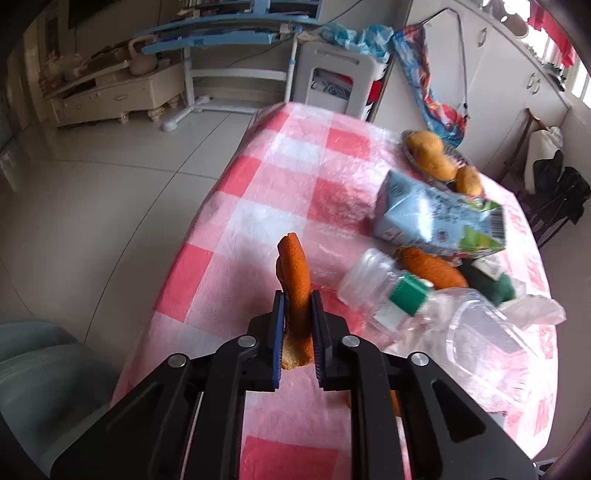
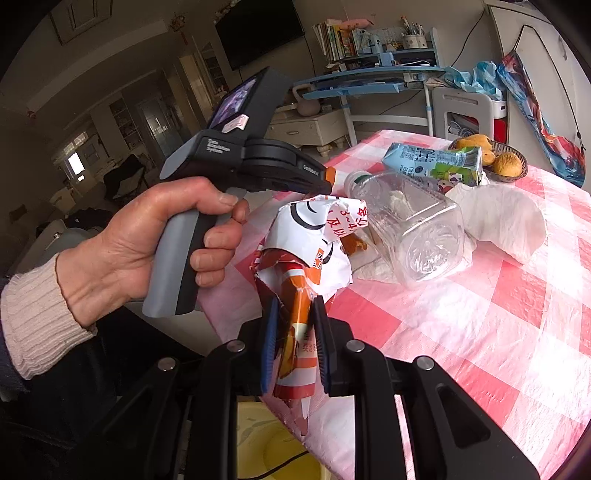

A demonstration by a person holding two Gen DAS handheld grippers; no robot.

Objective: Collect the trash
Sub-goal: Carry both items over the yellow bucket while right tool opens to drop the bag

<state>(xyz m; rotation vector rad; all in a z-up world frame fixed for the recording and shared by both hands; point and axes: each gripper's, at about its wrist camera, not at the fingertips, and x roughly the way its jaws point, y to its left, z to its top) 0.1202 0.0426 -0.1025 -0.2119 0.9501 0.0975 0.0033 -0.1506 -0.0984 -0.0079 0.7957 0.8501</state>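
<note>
Both tools grip trash over a desk in a living room.

The left tool (image 1: 298,332) is clamped on an orange peel (image 1: 293,269) above the pink-checked desk (image 1: 258,173); the right tool (image 2: 293,339) pinches a crumpled wrapper (image 2: 314,240) at the desk's near edge. A bottle (image 2: 410,218), carton (image 2: 436,160) and white bag (image 2: 506,218) lie mid-desk, with a fruit basket (image 2: 511,147) at the far edge. Tiled floor, blue shelf (image 2: 373,79) and TV (image 2: 258,29) lie beyond. A yellow bin (image 2: 269,450) below is mostly hidden.
</note>
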